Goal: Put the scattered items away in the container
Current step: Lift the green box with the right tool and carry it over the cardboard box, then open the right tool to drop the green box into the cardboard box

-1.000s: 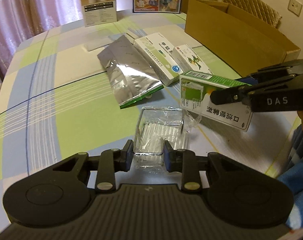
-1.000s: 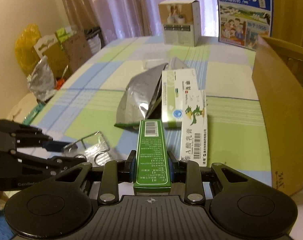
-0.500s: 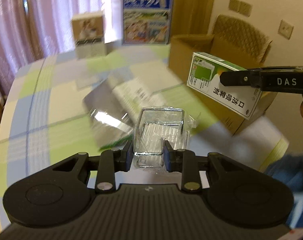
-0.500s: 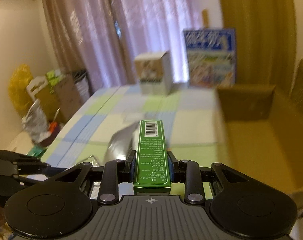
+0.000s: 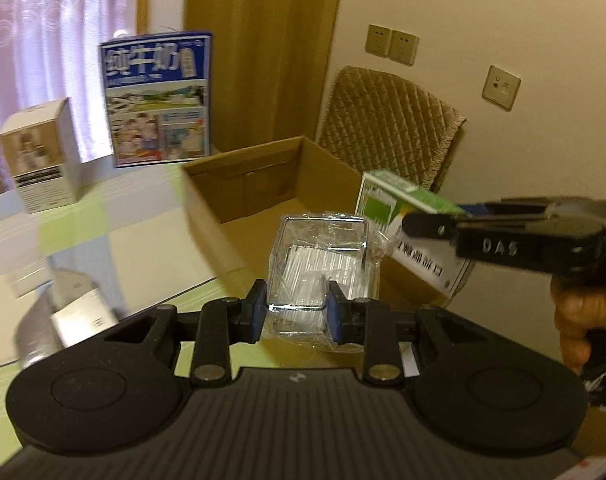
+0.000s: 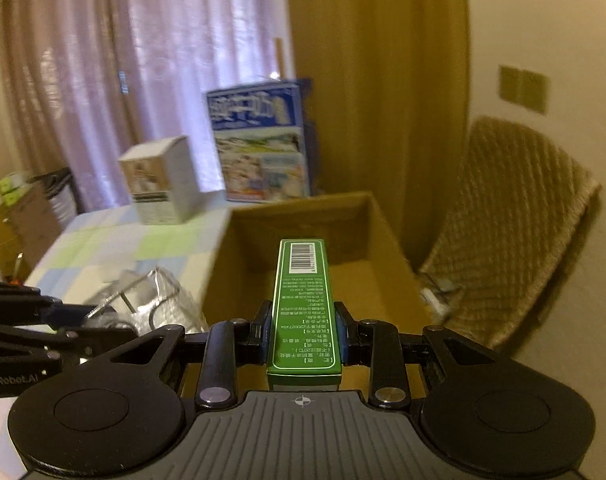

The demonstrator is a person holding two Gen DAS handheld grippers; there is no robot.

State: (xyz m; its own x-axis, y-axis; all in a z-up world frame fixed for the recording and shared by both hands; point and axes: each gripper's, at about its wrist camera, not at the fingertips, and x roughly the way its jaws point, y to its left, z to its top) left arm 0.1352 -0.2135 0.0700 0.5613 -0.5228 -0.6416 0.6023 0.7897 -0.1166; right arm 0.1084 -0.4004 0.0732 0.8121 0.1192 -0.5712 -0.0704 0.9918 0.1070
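Gripping a clear plastic-wrapped packet [image 5: 323, 264], the left gripper [image 5: 297, 314] has both jaws pressed against the packet's lower sides, holding it in the air at the near edge of the open cardboard box [image 5: 239, 184]. The left wrist view alone shows the broad white-and-green face of the medicine carton [image 5: 415, 236], tilted, with the right gripper [image 5: 413, 225] reaching in from the right and a hand [image 5: 579, 320] behind it. That view also shows a blurred silver foil pouch [image 5: 59, 312] lying on the checked tablecloth [image 5: 83, 236].

The right wrist view presents the same carton end-on as a narrow green side panel [image 6: 303, 308]: its long axis runs straight ahead along the fingers, barcode end pointing away over the box interior [image 6: 367, 280]. Both jaws of the right gripper [image 6: 303, 330] are clamped on the carton's flanks. Only here do the quilted chair back [image 6: 515, 232] and the left gripper's side profile [image 6: 43, 332] appear. A milk carton case [image 6: 259, 148] stands behind the box.
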